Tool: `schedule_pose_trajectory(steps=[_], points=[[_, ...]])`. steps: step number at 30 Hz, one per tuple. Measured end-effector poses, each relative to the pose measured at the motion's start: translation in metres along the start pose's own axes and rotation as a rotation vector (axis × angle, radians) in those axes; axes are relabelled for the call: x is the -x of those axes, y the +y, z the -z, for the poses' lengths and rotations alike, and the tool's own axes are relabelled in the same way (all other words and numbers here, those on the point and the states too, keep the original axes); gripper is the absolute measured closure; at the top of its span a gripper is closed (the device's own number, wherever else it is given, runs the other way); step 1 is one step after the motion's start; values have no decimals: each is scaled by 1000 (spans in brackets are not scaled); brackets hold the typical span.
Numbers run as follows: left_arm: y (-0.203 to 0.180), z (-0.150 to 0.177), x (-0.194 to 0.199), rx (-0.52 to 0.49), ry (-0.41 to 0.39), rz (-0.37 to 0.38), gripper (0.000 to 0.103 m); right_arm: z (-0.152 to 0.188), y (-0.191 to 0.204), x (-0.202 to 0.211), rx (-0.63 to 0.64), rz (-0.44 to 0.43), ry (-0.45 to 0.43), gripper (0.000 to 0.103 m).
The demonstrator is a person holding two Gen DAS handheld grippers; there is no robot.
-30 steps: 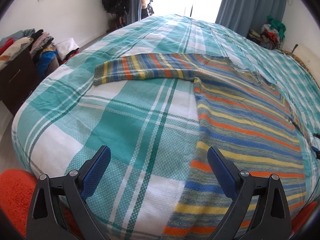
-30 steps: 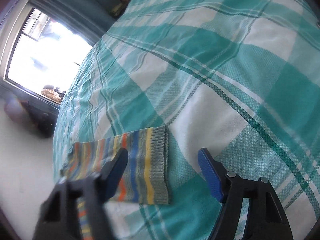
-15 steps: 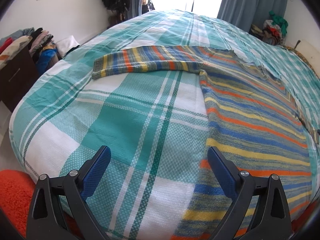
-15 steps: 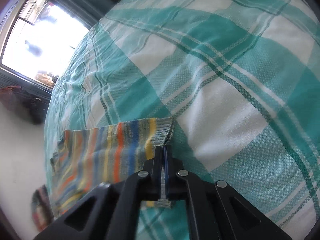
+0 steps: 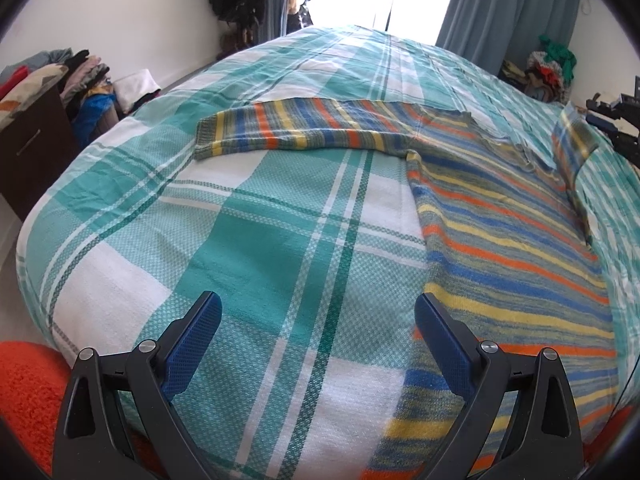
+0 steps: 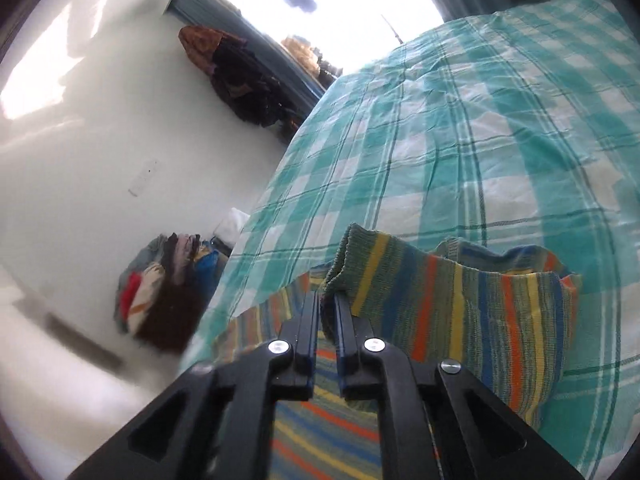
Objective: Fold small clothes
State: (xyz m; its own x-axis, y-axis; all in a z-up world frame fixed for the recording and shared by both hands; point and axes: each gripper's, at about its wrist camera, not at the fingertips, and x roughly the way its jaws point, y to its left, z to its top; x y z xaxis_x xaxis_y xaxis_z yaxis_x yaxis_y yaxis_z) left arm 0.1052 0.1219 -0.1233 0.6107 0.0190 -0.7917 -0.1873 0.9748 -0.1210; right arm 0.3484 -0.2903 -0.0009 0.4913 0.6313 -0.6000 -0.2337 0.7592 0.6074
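- Striped sweater (image 5: 500, 240) lies on bed (image 5: 280, 248) w/ teal-white check cover, body flat toward bed's right side, hem at near edge.
- One sleeve (image 5: 304, 130) spread flat across the cover, cuff pointing to bed's left edge; bare cover all round it.
- Other sleeve (image 6: 460, 304) lifted off the bed, cuff pinched in right gripper (image 6: 326, 320); jaws have just been opening a little after a tight pinch, but pads still press on the cuff rib.
- Right gripper also shows at far right of left wrist view (image 5: 616, 120), above bed's right edge.
- Left gripper (image 5: 318, 344) gaping wide, nothing between pads, over near edge of bed; one finger above bare cover, other above sweater's hem side.
- Wide bare stretch of cover between near edge & flat sleeve, more beyond sweater to far edge.
- Off bed's left edge: dark cabinet (image 5: 28, 148) w/ clothes pile (image 5: 80, 76), close to the corner.
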Motion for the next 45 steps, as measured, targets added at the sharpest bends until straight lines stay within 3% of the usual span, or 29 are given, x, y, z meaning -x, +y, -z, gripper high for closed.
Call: schedule_pose_trajectory(steps=[5,9,11,12,13,14,15,16,17,20,21,22,24,28,30,34,39,42,45], points=[[1,-1,0,8,-2,18,5,4,-19,0,43,124,7,76],[-4,-2,-7,-7,14,15,5,25,-68,-12,32,240,144,76],[-6,0,-7,-20,12,3,5,50,-105,-25,4,344,221,76],[-6,1,-6,-25,8,-3,5,64,-127,-30,-12,441,276,85],[-6,2,-5,-30,6,-8,5,74,-145,-30,-18,526,299,103],[-6,3,-5,-33,6,-12,5,78,-154,-20,-23,566,256,103],[-6,4,-5,-34,7,-15,5,78,-155,-7,-34,603,204,95],[-6,4,-7,-34,10,-15,5,79,-151,6,-45,600,156,93],[-7,4,-8,-35,13,-15,5,79,-144,16,-51,540,120,93],[-13,4,-10,-49,9,-20,5,90,-114,21,7,408,117,89],[-15,5,-10,-60,3,-23,5,97,-110,15,34,389,139,79],[-16,6,-9,-73,-2,-31,5,106,-107,4,58,393,176,68],[-16,9,-7,-91,-11,-56,5,130,-107,-16,123,480,241,69],[-7,10,2,-62,-30,-65,5,162,-74,13,258,599,98,66],[-8,10,8,-60,-47,-55,5,180,-49,38,299,577,31,63],[-24,11,21,-108,-84,-40,5,233,-4,78,346,520,-56,43],[-46,20,32,-175,-85,10,5,302,26,91,322,547,-126,40],[-57,25,36,-220,-88,27,5,315,34,95,287,502,-124,40],[-62,25,38,-235,-90,22,5,319,46,98,375,554,-161,35]])
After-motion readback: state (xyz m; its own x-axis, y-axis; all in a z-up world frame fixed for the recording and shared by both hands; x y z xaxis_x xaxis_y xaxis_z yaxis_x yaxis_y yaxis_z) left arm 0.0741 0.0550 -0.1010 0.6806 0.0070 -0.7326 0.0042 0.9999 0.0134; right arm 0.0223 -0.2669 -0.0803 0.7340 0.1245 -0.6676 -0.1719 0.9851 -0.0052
